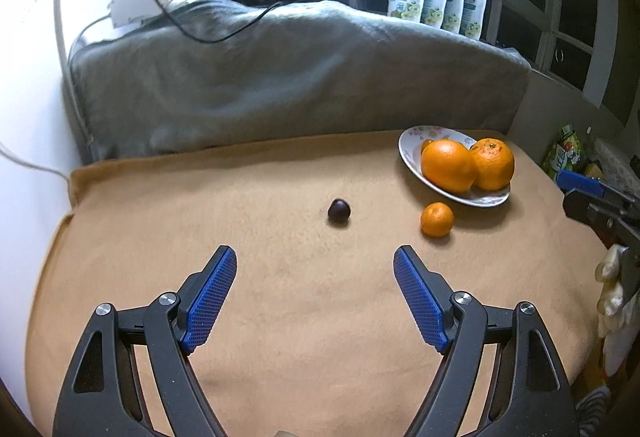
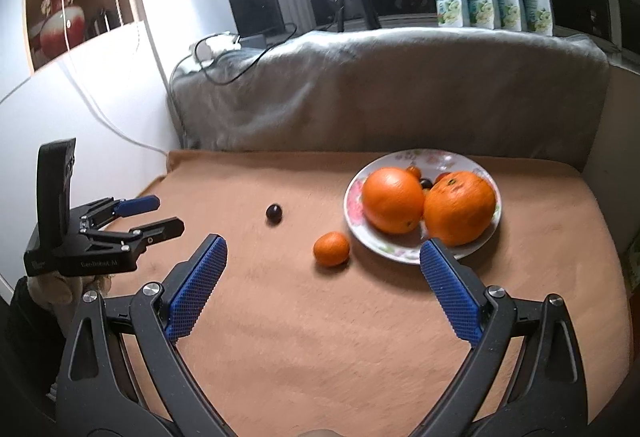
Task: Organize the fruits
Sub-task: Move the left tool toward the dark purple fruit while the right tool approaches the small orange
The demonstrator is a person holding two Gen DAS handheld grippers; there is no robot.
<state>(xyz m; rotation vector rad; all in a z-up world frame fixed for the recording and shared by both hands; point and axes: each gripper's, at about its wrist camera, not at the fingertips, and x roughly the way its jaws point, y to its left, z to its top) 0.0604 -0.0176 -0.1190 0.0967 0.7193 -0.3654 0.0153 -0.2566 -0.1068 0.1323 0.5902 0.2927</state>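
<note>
Small orange (image 2: 331, 248) loose on blanket (image 2: 320, 337), just near-left of plate (image 2: 354, 197); dark fruit (image 2: 274, 214) farther left. Left gripper (image 1: 315, 263) and right gripper (image 2: 322, 255) both spread wide, holding nothing. Small fruits on plate mostly hidden behind two big oranges (image 2: 393, 199).

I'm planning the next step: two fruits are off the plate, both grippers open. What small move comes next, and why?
Probably ease the right gripper forward around the small orange. It lies on the cloth just outside the plate, directly ahead between the open blue fingers, nearer than the dark fruit, which sits closer to the left gripper.
</note>
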